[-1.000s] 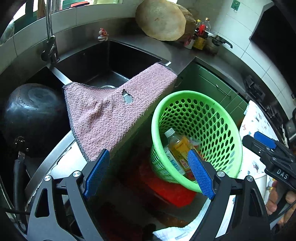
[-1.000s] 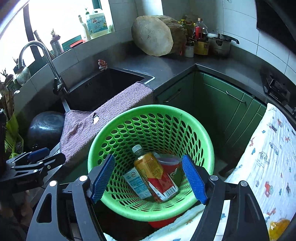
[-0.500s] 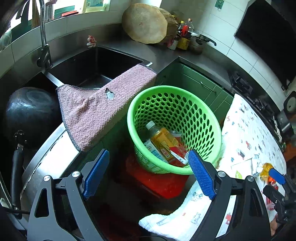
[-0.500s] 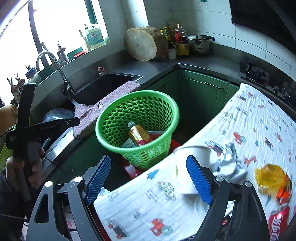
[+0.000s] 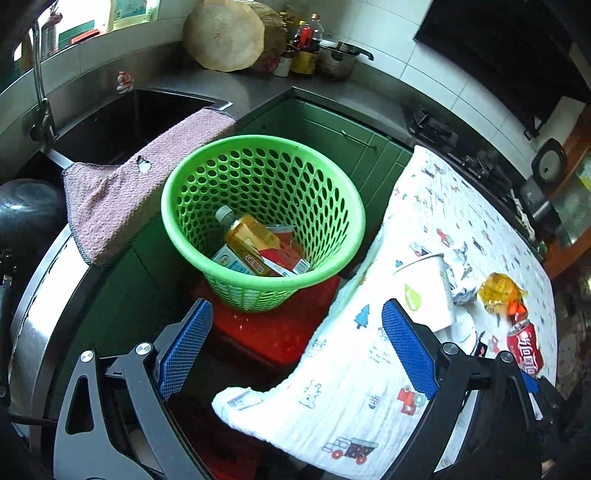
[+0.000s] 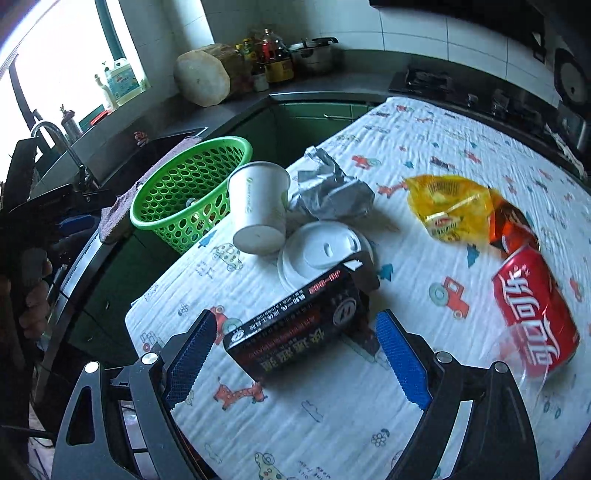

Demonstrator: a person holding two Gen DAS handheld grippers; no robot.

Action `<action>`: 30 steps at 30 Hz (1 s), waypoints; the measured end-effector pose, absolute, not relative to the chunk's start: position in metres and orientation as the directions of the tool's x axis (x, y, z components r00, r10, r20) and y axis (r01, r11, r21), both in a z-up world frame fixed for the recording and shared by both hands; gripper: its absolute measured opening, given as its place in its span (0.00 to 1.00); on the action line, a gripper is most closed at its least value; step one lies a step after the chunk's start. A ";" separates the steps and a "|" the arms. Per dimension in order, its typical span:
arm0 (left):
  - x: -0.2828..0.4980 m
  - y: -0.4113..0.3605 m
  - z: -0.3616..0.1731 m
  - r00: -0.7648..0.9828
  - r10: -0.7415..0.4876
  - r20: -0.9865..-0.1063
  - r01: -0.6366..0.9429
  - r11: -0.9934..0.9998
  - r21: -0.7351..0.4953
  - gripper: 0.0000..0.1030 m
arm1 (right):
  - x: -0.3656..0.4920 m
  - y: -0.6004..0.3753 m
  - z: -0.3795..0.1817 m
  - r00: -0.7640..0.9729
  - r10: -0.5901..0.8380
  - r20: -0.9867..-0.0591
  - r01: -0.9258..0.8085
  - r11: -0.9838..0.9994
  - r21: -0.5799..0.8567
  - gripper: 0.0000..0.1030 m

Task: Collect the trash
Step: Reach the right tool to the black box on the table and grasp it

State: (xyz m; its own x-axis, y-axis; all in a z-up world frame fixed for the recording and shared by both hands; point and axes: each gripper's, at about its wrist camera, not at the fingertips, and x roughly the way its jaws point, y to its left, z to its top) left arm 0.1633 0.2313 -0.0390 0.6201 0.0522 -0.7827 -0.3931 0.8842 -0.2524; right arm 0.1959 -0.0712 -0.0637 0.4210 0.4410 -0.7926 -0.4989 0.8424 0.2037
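Observation:
A green perforated basket (image 5: 343,206) stands on a red stool (image 5: 280,336) beside the table; it holds a yellow drink bottle (image 5: 249,230) and cartons. It also shows in the right wrist view (image 6: 162,221). My left gripper (image 5: 295,347) is open and empty, in front of the basket. My right gripper (image 6: 295,354) is open over the table, its jaws on either side of a black box (image 6: 295,325), not touching it. Beyond lie a white lid (image 6: 325,247), a tipped paper cup (image 6: 258,206), crumpled foil (image 6: 328,188), a yellow wrapper (image 6: 447,210) and a red cola can (image 6: 532,317).
The table wears a white cloth with cartoon prints (image 6: 443,147). A pink towel (image 5: 122,192) hangs over the sink edge (image 5: 110,122). A black pot (image 5: 26,218) sits at far left. A wooden block (image 5: 225,33) and bottles stand on the back counter. Green cabinets (image 5: 332,129) lie behind the basket.
Both grippers have pulled back from the basket and swung right. The right gripper now hovers over the table trash with the black box between its jaws. Both stay open.

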 end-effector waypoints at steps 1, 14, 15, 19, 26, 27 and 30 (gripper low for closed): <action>0.165 0.227 -0.040 0.618 0.046 -0.785 -0.386 0.887 -0.252 0.89 | 0.196 -0.073 -0.068 0.410 0.443 -0.797 -0.485 0.846 0.221 0.83; 0.183 0.212 -0.047 0.602 0.021 -0.798 -0.352 0.904 -0.242 0.89 | 0.221 -0.076 -0.110 0.252 0.534 -0.807 -0.224 0.844 0.488 0.73; 0.185 0.212 -0.048 0.601 0.020 -0.799 -0.352 0.904 -0.241 0.89 | 0.222 -0.075 -0.113 0.246 0.536 -0.807 -0.207 0.843 0.497 0.72; 0.192 0.212 -0.050 0.595 0.014 -0.803 -0.347 0.906 -0.241 0.89 | 0.227 -0.073 -0.114 0.256 0.537 -0.804 -0.178 0.843 0.507 0.71; 0.204 0.203 -0.052 0.585 0.002 -0.811 -0.323 0.918 -0.231 0.89 | 0.231 -0.069 -0.113 0.286 0.508 -0.812 -0.156 0.861 0.483 0.60; 0.206 0.200 -0.052 0.584 -0.001 -0.812 -0.318 0.920 -0.230 0.89 | 0.231 -0.070 -0.114 0.288 0.508 -0.811 -0.155 0.861 0.484 0.60; 0.211 0.192 -0.051 0.586 -0.012 -0.811 -0.296 0.928 -0.228 0.89 | 0.231 -0.072 -0.114 0.287 0.511 -0.810 -0.162 0.859 0.485 0.59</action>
